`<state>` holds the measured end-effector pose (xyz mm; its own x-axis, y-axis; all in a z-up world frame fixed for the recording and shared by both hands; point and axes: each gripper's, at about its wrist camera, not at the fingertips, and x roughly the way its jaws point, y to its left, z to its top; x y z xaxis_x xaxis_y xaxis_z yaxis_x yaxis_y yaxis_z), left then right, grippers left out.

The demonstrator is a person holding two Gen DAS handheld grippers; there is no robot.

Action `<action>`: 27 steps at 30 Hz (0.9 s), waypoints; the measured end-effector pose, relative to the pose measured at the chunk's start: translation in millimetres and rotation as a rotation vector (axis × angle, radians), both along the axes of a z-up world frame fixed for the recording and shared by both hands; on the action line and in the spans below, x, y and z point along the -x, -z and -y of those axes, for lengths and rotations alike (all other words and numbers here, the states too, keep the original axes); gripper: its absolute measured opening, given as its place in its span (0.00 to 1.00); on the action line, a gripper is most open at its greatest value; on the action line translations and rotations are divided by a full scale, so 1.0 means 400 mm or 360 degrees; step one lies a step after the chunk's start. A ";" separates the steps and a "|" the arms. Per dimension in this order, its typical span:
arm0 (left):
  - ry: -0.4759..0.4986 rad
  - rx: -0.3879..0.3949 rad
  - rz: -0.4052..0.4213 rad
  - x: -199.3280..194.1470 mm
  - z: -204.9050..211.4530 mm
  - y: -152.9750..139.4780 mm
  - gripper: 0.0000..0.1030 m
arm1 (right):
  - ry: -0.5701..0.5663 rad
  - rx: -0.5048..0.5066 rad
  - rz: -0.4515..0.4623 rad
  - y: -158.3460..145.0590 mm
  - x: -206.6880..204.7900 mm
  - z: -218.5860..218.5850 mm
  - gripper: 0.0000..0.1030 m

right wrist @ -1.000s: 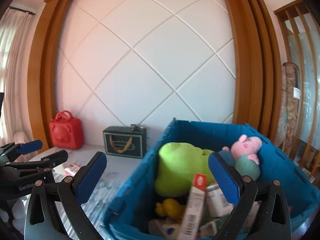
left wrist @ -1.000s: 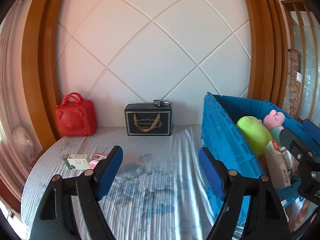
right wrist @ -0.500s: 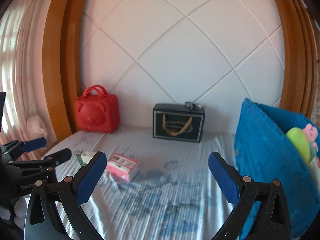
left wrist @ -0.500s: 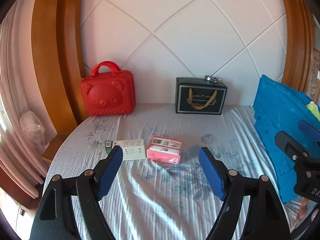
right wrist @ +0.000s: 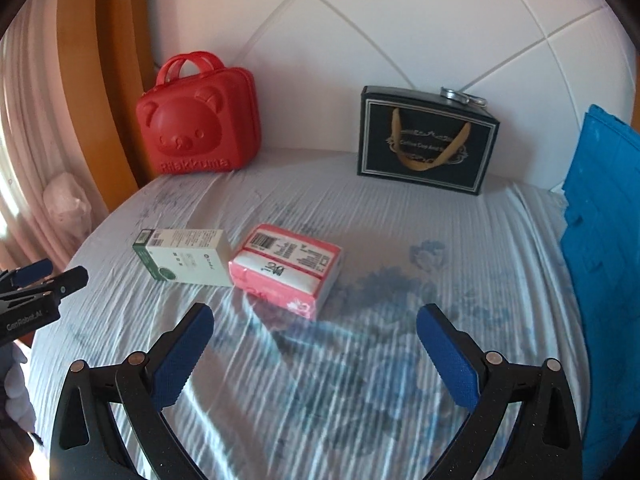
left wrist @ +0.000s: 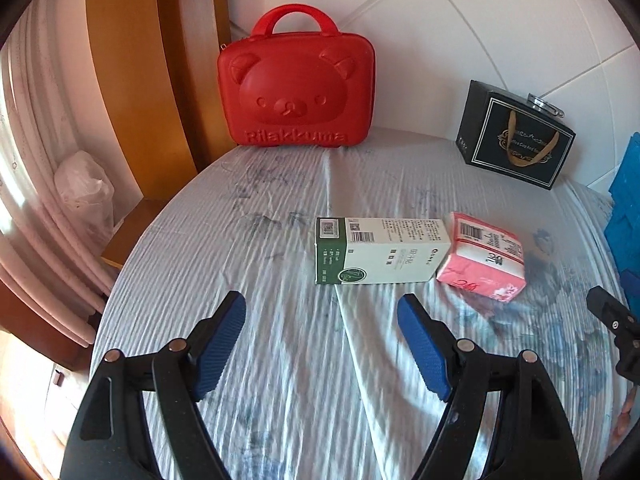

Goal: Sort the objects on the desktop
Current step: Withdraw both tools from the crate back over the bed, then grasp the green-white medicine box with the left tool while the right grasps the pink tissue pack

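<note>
A white and green carton [left wrist: 380, 250] [right wrist: 186, 256] lies flat on the cloth-covered table, with a pink tissue pack [left wrist: 482, 258] [right wrist: 286, 270] touching its right end. My left gripper [left wrist: 322, 346] hovers open just short of the carton, nothing between its blue pads. My right gripper [right wrist: 314, 354] is open too, empty, a little nearer than the tissue pack. In the right wrist view the left gripper's tips [right wrist: 48, 278] show at the left edge. In the left wrist view part of the right gripper [left wrist: 612, 320] shows at the right edge.
A red bear-faced case [left wrist: 298, 92] [right wrist: 198, 122] stands against the back wall at left. A black gift box [left wrist: 516, 146] [right wrist: 426, 144] with a gold ribbon handle stands at the back middle. The blue crate's wall [right wrist: 600, 240] [left wrist: 624, 200] rises on the right. The round table edge [left wrist: 120, 280] drops off left.
Both grippers have swung left and downward, away from the blue crate of toys. The carton and tissue pack, once small and far, now lie close in front of them.
</note>
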<state>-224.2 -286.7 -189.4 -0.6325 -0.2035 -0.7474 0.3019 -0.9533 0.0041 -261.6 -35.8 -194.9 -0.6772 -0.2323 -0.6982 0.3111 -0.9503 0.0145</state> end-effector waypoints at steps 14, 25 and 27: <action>0.0173 0.0007 -0.0095 0.294 0.118 0.093 0.76 | -0.0084 -0.0129 0.0172 0.235 0.211 0.235 1.00; 0.0320 -0.0148 -0.0002 0.279 0.081 0.140 0.76 | 0.0051 -0.0254 -0.0007 0.243 0.352 0.279 1.00; 0.0332 -0.0166 -0.0005 0.252 0.071 0.125 0.76 | 0.0070 -0.0192 0.0016 0.223 0.340 0.245 1.00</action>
<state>-325.1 -314.9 -239.4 -0.6549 0.0102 -0.7556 0.0982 -0.9903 -0.0986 -397.5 -133.9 -283.9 -0.6776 -0.1168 -0.7261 0.2696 -0.9580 -0.0976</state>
